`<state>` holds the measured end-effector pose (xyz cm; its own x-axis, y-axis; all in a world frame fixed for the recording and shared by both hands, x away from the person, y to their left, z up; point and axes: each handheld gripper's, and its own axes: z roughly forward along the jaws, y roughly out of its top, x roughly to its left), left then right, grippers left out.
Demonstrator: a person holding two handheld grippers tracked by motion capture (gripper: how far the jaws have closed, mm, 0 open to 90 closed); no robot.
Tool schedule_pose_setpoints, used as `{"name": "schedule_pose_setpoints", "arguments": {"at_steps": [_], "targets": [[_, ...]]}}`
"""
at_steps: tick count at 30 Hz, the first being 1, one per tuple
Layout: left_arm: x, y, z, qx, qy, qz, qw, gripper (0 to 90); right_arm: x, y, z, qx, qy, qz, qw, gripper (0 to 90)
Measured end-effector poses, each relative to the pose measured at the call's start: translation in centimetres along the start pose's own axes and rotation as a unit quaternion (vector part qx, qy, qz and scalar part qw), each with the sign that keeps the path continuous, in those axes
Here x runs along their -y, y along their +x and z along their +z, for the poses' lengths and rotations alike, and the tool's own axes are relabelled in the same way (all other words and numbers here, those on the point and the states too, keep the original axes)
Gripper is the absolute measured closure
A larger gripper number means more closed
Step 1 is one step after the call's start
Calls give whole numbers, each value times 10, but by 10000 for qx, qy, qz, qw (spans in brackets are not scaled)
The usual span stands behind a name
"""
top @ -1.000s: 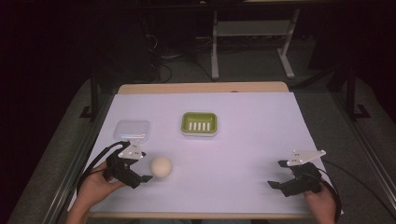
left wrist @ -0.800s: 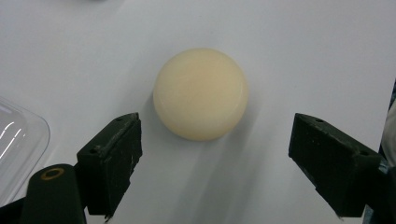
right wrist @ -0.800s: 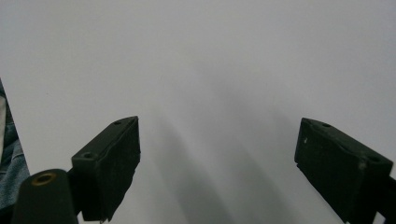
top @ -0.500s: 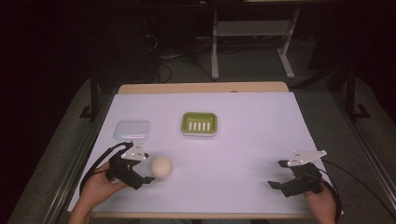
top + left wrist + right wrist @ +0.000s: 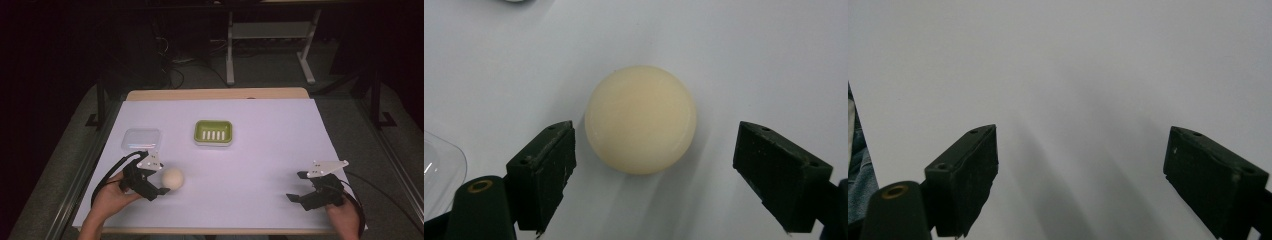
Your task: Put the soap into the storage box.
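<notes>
A cream-coloured ball (image 5: 173, 178) (image 5: 640, 119) rests on the white table sheet (image 5: 250, 165) at the near left. My left gripper (image 5: 161, 182) (image 5: 654, 180) is open, its two black jaws standing either side of the ball without touching it. At the near right my right gripper (image 5: 296, 187) (image 5: 1080, 185) is open above bare sheet, nothing between its jaws. A green soap dish (image 5: 213, 133) with a slotted white insert sits in the middle of the table. A clear plastic lidded box (image 5: 142, 139) lies just beyond the left gripper.
The table's wooden far edge (image 5: 215, 94) borders a dark floor with cables and a metal stand. A clear plastic edge (image 5: 439, 165) shows at the lower left of the left gripper view. A person's hands hold both grippers at the near edge.
The left gripper has crept slightly toward the ball, so its jaws now bracket it. The right gripper and the other objects have stayed put.
</notes>
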<state>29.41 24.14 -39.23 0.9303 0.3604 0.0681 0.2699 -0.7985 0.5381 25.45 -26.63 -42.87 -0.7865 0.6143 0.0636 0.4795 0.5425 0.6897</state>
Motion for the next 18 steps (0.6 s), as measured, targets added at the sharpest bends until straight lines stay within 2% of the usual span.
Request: {"name": "schedule_pose_setpoints", "arguments": {"at_steps": [7,15,17,18], "targets": [[1,1,7,10,6,-78,10000,166,0,0,0,-14,-21,19,10000,135],[-7,4,16,89,149,-95,9998,166,0,1,-2,14,-28,29,10000,135],[-10,4,21,108,227,-100,9996,166,1,0,-2,6,-59,18,10000,135],[-13,5,25,109,342,-76,9993,166,1,0,-3,7,-56,22,10000,135]]}}
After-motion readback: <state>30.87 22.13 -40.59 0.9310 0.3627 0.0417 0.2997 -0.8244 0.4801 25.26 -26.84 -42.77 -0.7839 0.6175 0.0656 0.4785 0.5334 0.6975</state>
